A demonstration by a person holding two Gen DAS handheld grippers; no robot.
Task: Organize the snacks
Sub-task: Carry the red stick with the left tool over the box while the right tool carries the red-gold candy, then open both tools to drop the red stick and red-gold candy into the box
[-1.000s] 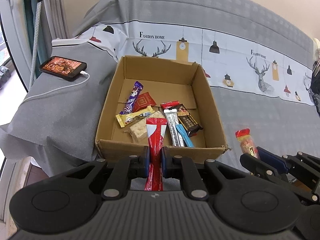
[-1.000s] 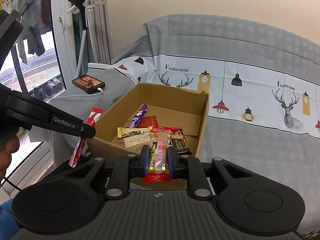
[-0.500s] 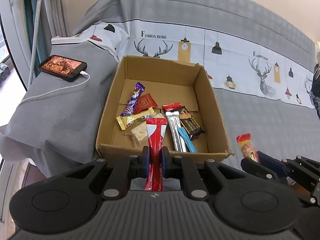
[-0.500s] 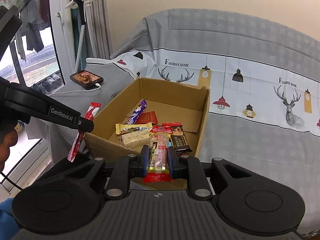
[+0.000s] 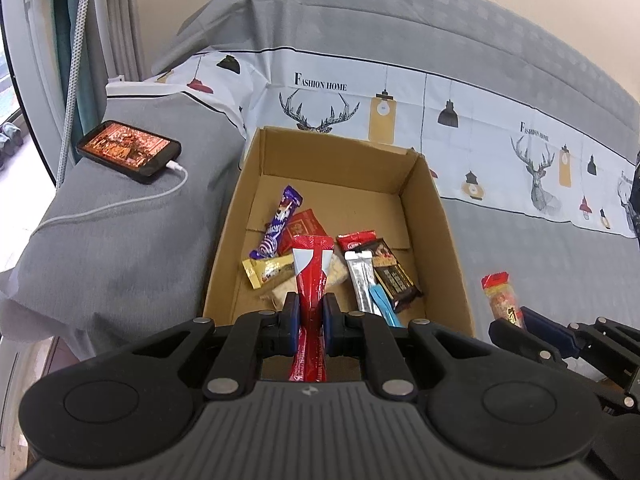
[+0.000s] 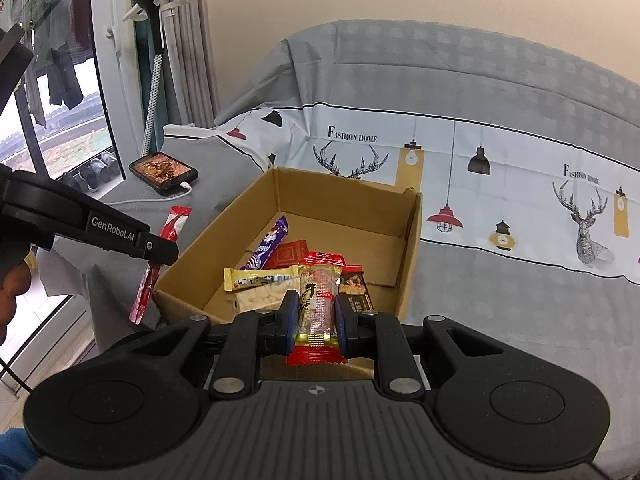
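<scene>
Left wrist view: the left gripper [image 5: 311, 314] is clenched on a long red stick packet [image 5: 311, 280], its blue pads pressed flat against the packet's sides. The packet's upper end juts forward over the near wall of the cardboard box [image 5: 450, 240]. In the box lie a purple bar [image 5: 278, 227], a red sachet [image 5: 304, 226], a gold-wrapped bar [image 5: 267, 271], pale crackers [image 5: 280, 290], a silver stick [image 5: 362, 280], a blue stick [image 5: 384, 304] and a dark chocolate bar [image 5: 394, 276]. The far half of the box floor is bare. To the right, outside the box, the right gripper [image 5: 516, 318] grips a clear snack pack with red ends [image 5: 502, 296]. A phone [image 5: 128, 150] on a white cable [image 5: 120, 208] lies on the grey cover [image 5: 120, 248] to the left, well apart from the box.

Right wrist view: the right gripper [image 6: 316, 316] is closed on the clear snack pack [image 6: 318, 300], pads touching both its sides, just before the box's near wall [image 6: 408, 272]. The left gripper [image 6: 154, 254] stands at the left, outside the box's left wall, with the red stick packet [image 6: 146, 292] hanging tilted from it. The box top is open; its right wall stands tall beside the right gripper.
</scene>
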